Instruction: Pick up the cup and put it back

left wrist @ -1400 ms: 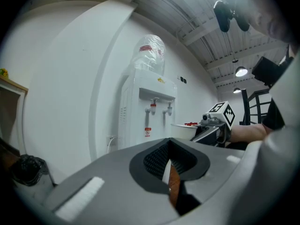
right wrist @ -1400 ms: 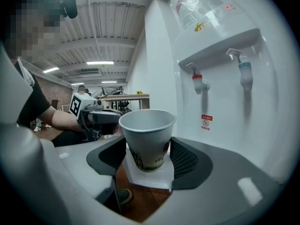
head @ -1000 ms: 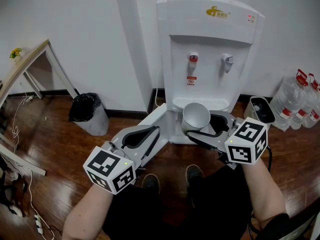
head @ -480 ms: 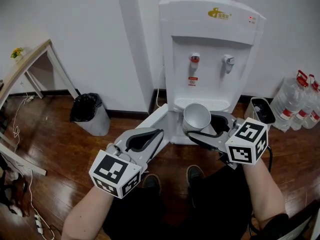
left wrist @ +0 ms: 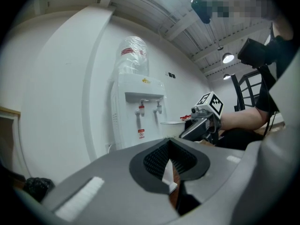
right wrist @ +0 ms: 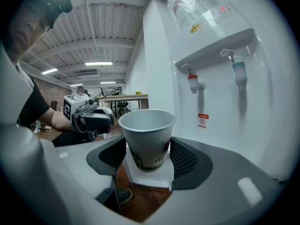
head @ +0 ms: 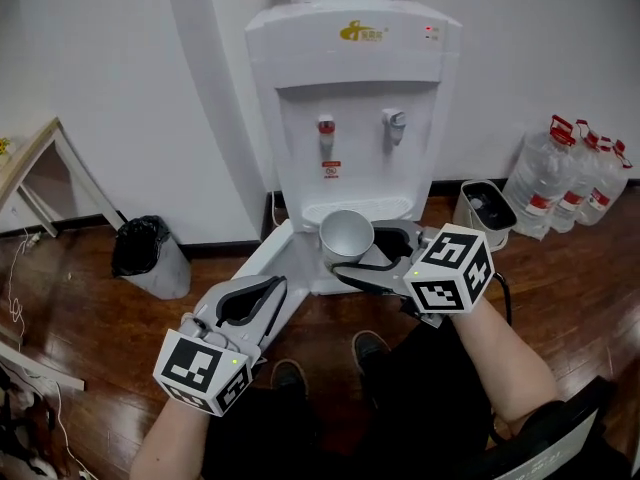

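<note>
Holding the paper cup (head: 347, 236) upright between the jaws of the right gripper (head: 372, 255), low in front of the white water dispenser (head: 350, 88). Holding the left gripper (head: 262, 298) lower and leftward, jaws together on nothing, well apart from the cup.

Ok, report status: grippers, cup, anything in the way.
Right gripper jaws shut on white paper cup, upright. Left gripper jaws shut, holding nothing. Cup close before white water dispenser; nothing visible between.

Water dispenser (head: 350, 88) shifted left in view, left tool (head: 277, 284) lower
</note>
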Available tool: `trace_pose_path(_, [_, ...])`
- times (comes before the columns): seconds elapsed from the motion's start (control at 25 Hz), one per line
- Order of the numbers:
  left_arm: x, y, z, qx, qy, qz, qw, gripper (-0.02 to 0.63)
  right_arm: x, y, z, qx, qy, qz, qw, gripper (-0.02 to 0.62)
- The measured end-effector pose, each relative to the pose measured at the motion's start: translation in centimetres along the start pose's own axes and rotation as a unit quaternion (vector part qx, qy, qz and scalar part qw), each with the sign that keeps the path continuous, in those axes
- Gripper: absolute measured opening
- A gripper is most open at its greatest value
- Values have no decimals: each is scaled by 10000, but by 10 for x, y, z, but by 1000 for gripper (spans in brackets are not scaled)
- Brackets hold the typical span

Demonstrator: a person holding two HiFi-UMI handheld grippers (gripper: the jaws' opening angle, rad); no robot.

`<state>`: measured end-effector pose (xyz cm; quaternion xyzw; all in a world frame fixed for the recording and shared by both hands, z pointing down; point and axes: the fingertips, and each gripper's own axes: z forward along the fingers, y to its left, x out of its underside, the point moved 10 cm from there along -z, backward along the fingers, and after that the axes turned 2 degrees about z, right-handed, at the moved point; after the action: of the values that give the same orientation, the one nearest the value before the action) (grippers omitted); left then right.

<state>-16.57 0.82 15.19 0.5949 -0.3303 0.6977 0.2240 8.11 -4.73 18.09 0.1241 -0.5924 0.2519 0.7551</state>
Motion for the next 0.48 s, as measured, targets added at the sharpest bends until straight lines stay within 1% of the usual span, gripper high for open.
trace_pose_path(0.16, [3, 4, 9, -47, -3, -149, 9999, 210, 0, -6, -4, 10, 100, -87, 9999, 297])
trace_pose_path(0.32, [5, -1, 10, 86, -37, -32, 10000, 210, 3, -9, 0, -31, 232, -269, 9994, 298])
trace_pose_path(0.48, [8, -2, 11, 125, 10, -96, 9999, 210, 4, -7, -2, -115, 220, -300, 9992, 298])
